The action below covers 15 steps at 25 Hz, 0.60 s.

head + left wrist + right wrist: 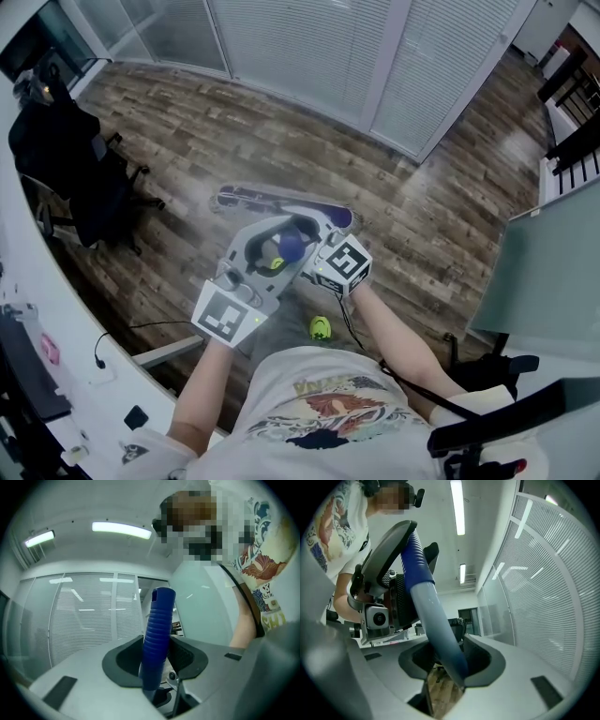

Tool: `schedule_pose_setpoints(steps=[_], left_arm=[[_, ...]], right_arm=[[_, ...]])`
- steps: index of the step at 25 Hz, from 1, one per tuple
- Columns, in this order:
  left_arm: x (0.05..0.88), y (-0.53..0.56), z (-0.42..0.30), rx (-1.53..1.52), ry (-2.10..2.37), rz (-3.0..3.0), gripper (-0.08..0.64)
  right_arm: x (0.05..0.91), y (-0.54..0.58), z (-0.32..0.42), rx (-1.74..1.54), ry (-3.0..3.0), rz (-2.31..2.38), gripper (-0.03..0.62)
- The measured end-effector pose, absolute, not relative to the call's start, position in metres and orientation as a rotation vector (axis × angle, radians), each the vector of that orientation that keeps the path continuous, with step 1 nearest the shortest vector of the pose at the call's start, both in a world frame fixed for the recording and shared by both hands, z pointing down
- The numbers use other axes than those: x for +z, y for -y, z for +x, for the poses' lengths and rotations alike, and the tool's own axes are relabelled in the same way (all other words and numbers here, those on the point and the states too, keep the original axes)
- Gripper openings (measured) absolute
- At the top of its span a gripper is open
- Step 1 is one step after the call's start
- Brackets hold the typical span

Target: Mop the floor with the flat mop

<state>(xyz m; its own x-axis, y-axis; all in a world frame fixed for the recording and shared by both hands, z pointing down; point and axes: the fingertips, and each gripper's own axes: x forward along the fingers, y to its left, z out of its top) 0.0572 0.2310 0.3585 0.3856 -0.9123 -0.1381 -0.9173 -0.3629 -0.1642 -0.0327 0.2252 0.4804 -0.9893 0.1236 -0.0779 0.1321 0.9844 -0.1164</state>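
A white printed T-shirt [328,412] fills the bottom of the head view, with both bare forearms reaching forward from it. The left gripper [274,247] and right gripper [314,246] sit close together in front of the chest, both on the flat mop's handle [292,246].

In the left gripper view the jaws are clamped on the dark blue ribbed grip at the handle's top end, which stands nearly upright between them and leans slightly right. In the right gripper view the jaws are clamped on the pale blue pole lower down. The pole slants from upper left down through the jaws, and the left gripper is seen above on the ribbed part.

The handle runs away from the person and down to the mop head [281,200]. The mop head lies flat on the wooden floor [450,187] just ahead, its long axis across the view from left to right.

A small yellow-green thing [320,327] lies on the floor near the person. A black office chair [70,178] stands at the left.
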Motion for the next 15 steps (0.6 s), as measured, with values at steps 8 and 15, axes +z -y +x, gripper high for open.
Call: schedule_pose_setpoints(steps=[8, 15], left_arm=[[0.35, -0.212, 0.034, 0.124, -1.617, -2.445, 0.15], [0.358, -0.222, 0.041, 0.21, -1.576, -2.487, 0.151]], right_arm=[[0.476, -0.213, -0.056, -0.107, -3.079, 0.37, 0.15], [0.486, -0.223, -0.052, -0.12, -3.079, 0.464, 0.156]])
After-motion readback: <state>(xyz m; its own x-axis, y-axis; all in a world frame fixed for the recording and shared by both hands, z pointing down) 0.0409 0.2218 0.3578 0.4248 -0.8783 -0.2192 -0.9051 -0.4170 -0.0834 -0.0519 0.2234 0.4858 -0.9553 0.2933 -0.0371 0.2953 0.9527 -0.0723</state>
